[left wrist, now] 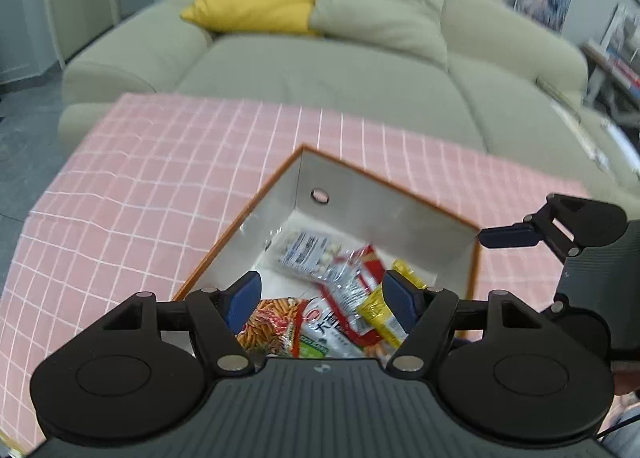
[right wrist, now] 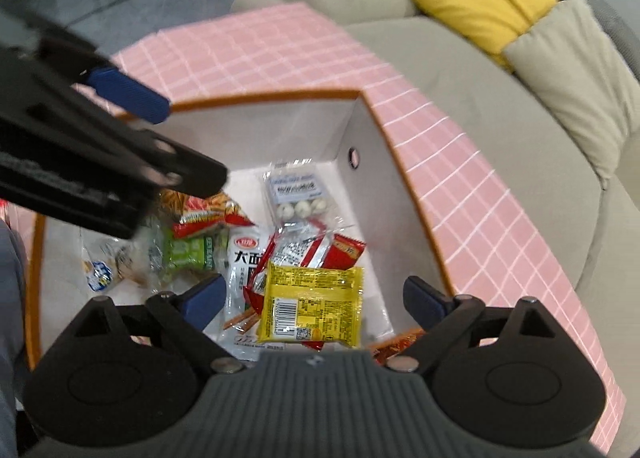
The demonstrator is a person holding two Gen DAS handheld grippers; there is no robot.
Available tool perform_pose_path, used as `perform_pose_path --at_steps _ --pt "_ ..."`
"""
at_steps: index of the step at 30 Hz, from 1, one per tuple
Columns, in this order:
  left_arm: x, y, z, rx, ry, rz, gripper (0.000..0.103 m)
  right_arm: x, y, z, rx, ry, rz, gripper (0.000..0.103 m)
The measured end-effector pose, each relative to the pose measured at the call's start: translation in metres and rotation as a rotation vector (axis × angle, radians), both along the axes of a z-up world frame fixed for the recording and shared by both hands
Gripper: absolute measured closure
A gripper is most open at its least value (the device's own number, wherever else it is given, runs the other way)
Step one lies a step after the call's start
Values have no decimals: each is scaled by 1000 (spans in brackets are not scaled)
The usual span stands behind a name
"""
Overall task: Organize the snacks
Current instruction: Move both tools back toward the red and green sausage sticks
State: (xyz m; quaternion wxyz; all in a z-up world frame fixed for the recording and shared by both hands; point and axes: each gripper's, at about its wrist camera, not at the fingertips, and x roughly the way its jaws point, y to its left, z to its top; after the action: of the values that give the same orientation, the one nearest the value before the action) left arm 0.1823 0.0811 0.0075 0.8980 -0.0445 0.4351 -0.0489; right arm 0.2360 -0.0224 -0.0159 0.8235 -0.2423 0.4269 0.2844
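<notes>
A: In the left wrist view, where were the snacks?

B: Inside the white box [left wrist: 384, 210] with the orange rim, which stood on the desk [left wrist: 168, 162] under a pink checked cloth. The left gripper [left wrist: 320, 294] hung over it, fingers spread wide with nothing between them. Below lay a pretzel-stick packet [left wrist: 272, 322] and a clear packet of white balls [left wrist: 308, 250].

A: And the right wrist view?

B: The right gripper [right wrist: 316, 298] was over the same box, fingers also wide and empty. Right under it lay a flat yellow packet [right wrist: 312, 306], glossy foil with a barcode, resting on a red-and-silver packet [right wrist: 304, 250].

A: How would they handle?

B: Light, crinkly and slippery, I'd judge; the contents could crush. Take one by a sealed edge or across its flat width, gently.
</notes>
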Motion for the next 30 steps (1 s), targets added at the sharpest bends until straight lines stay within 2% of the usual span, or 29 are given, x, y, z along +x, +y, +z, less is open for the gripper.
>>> perform_pose_path --at_steps 3,9,14,16,23,30 --pt "-17 -5 12 -6 -51 13 22 -14 -17 13 60 -44 -56 11" --pt "-53 -33 31 30 -146 1 21 -40 -51 27 154 -138 -176 11" --pt "-85 -52 30 -21 -163 -1 21 -78 -83 33 193 -258 -277 11" --pt "-93 -61 25 -34 -159 -1 21 -93 -96 32 211 -280 -319 11" --pt "-116 -96 3 -51 -136 -40 21 -139 -142 13 250 -310 -446 10" --pt "-127 -136 -23 -34 -108 -115 22 -170 -176 -30 164 -336 -516 11"
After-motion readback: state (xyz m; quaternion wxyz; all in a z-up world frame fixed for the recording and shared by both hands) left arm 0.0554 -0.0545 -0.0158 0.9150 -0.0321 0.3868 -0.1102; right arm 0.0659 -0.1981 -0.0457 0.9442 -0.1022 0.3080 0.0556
